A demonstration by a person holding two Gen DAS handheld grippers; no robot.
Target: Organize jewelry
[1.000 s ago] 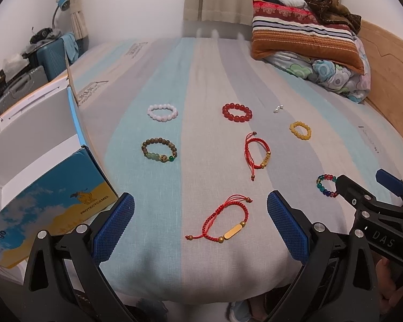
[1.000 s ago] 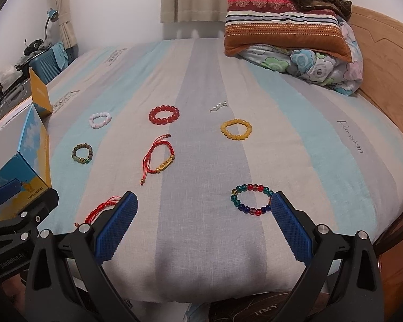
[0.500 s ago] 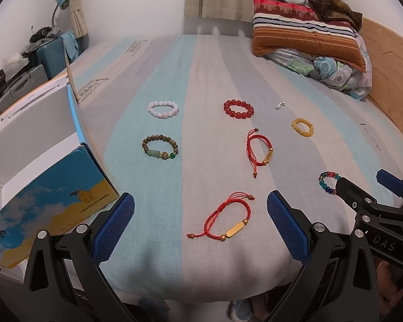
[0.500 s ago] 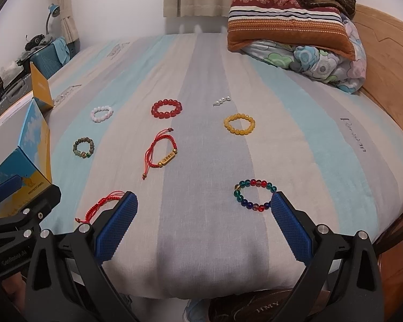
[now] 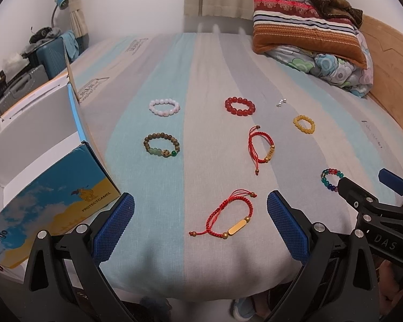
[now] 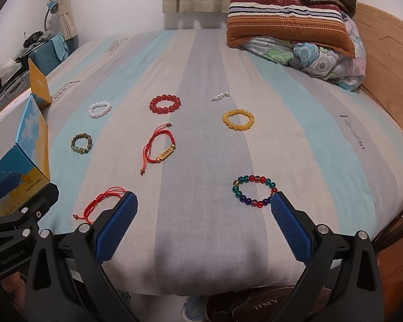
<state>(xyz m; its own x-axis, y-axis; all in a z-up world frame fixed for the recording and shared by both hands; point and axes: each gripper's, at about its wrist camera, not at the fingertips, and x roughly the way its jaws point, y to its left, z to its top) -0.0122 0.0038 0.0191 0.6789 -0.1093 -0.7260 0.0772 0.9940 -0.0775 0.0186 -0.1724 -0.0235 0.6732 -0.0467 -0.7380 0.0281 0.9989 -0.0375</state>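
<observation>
- My left gripper (image 5: 200, 224) hangs with its jaws spread wide over the near edge of the bed (image 5: 201, 61); only the red cord bracelet with the gold bar (image 5: 225, 216) lies in the gap ahead.
- To my left the open blue and yellow box (image 5: 53, 201) stands close beside my left finger and walls off that side.
- My right gripper (image 6: 204, 224) is also wide apart; the multicoloured bead bracelet (image 6: 255, 189) lies just at its right fingertip.
- Bare sheet runs between the bracelets, which lie well apart.
- Pillow and bedding (image 6: 295, 26) block the far right corner.
</observation>
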